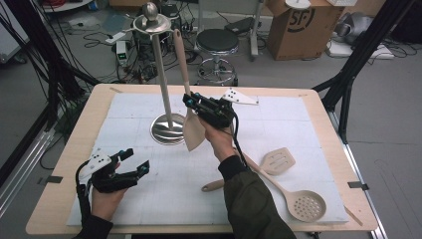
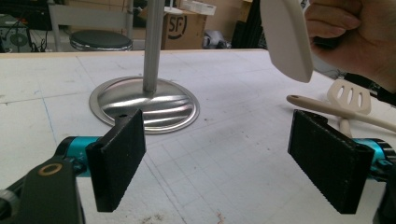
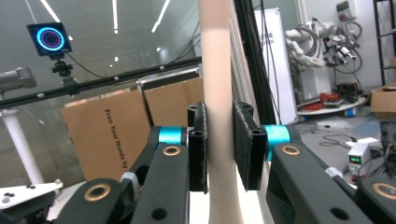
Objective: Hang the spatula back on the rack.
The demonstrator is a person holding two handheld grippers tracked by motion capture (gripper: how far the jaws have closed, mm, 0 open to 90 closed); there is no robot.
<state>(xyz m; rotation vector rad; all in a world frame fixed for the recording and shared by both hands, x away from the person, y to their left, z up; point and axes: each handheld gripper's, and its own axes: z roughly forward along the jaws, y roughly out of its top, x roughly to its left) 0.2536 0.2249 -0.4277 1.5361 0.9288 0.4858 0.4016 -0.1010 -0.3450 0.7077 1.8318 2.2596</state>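
Observation:
A tall metal stand (image 1: 161,64) with a round base (image 1: 167,130) rises from the white mat. My right gripper (image 1: 189,98) is shut on the handle of a beige spatula (image 1: 193,132), which it holds upright just right of the pole. The blade hangs above the mat and the handle's tip reaches up beside the stand's top disc (image 1: 151,22). In the right gripper view the handle (image 3: 215,60) runs between both pads (image 3: 198,149). My left gripper (image 1: 137,160) rests open at the mat's front left with nothing between its pads (image 2: 119,158). It faces the base (image 2: 144,105) and the blade (image 2: 287,37).
A beige slotted turner (image 1: 277,160) and a skimmer spoon (image 1: 303,204) lie crossed on the mat (image 1: 149,199) at the front right, partly under my right forearm. Behind the table stand a stool (image 1: 217,42) and a cardboard box (image 1: 301,25). Cables cover the floor.

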